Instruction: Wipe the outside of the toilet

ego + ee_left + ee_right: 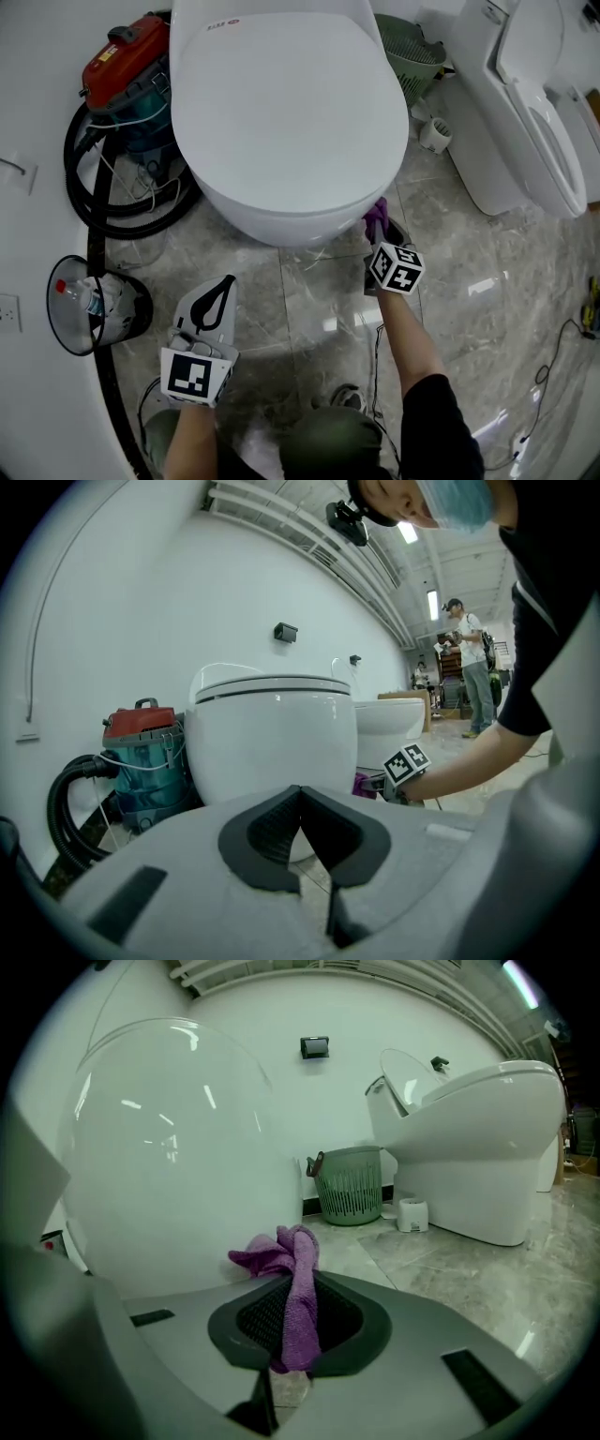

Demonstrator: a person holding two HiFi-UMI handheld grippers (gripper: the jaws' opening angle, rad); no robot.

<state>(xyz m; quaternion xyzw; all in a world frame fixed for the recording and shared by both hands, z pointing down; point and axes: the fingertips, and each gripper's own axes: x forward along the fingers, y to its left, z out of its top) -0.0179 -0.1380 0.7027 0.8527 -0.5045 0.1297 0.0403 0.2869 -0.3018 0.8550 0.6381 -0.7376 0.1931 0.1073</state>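
Wipe is underway, I'd say. The toilet (281, 122) fills the upper middle of the head view with its lid down. The right gripper (379, 225) is up against the lower right edge of the bowl. Its jaws are clamped on a purple cloth (298, 1288), and the loose end bunches out past the tips toward the bowl wall. From above, the cloth looks like it's touching the porcelain or just about there, but I can't tell for sure.

The left gripper (223, 289) hangs over the floor in the lower left, well clear of the bowl. Its jaws are pinched together with nothing in them, so it's just along for the ride.

My guess is this is the front-right underside of the bowl getting done. Next the cloth needs to slide along that curve while staying pressed on. The wrist would have to turn to follow the round shape, with the grip kept tight so the cloth doesn't pull out. The left side of the bowl is cramped, with the vacuum (127, 70) and its hose sitting right beside it.
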